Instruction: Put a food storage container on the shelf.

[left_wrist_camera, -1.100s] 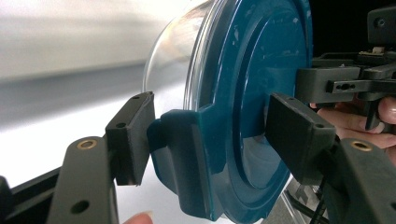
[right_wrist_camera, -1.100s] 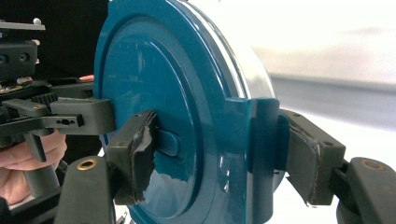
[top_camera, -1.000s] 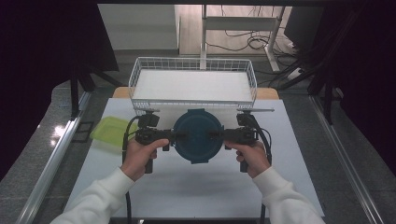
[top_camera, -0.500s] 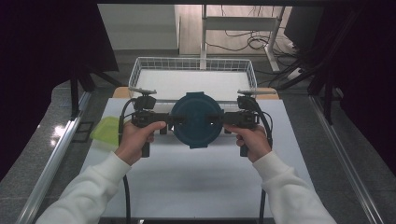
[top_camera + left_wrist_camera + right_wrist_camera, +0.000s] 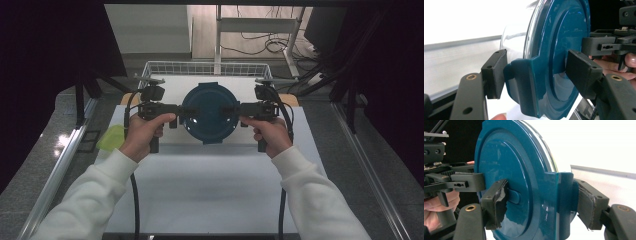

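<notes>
Left hand-held gripper (image 5: 181, 108) and right hand-held gripper (image 5: 233, 109) pinch opposite latch tabs; teal lidded container (image 5: 210, 113) suspended between, above table (image 5: 210, 190).

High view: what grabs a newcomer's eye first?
The round teal container, held between two tools at mid-table, one clamped on each side: left tool, right tool. Behind it a white wire basket stands at the table's far edge. A yellow-green cloth lies at the left edge by the person's left hand.
</notes>
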